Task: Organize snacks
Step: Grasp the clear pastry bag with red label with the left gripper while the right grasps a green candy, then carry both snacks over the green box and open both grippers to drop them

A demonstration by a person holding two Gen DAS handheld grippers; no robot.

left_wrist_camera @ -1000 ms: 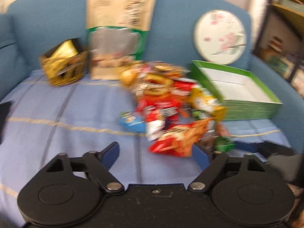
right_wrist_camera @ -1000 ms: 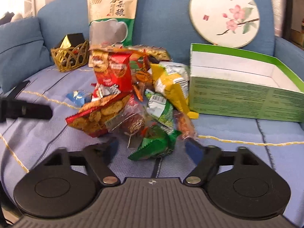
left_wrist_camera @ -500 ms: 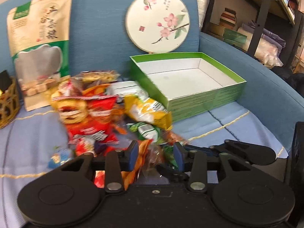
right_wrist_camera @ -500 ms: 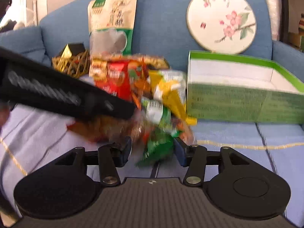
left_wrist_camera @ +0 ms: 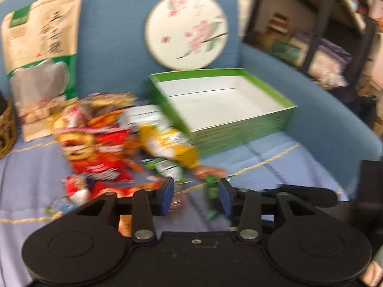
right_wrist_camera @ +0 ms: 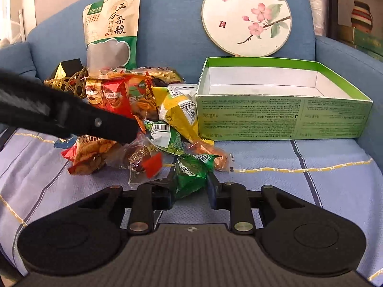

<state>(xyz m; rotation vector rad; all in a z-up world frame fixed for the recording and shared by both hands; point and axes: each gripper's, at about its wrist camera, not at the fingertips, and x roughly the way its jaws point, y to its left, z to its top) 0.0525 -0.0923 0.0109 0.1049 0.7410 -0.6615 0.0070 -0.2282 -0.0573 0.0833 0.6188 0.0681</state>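
A pile of small snack packets (right_wrist_camera: 134,110) lies on the blue sofa seat, left of an empty green box (right_wrist_camera: 282,119) with a white inside. My right gripper (right_wrist_camera: 190,191) is shut on a green snack packet (right_wrist_camera: 191,174) at the pile's near edge. My left gripper (left_wrist_camera: 195,197) is partly open over the pile's front edge, with nothing held between its fingers. Its black arm (right_wrist_camera: 71,117) crosses the pile in the right wrist view. The pile (left_wrist_camera: 112,143) and the box (left_wrist_camera: 225,110) also show, blurred, in the left wrist view.
A large beige and green grain bag (right_wrist_camera: 112,28) and a round floral fan (right_wrist_camera: 246,16) lean on the sofa back. A gold wire basket (right_wrist_camera: 67,81) stands at the pile's far left. A dark shelf unit (left_wrist_camera: 335,35) stands right of the sofa.
My right gripper closed from wide open onto the green packet. My left gripper swung right over the pile, narrowed, then opened a little; its arm now crosses the right wrist view.
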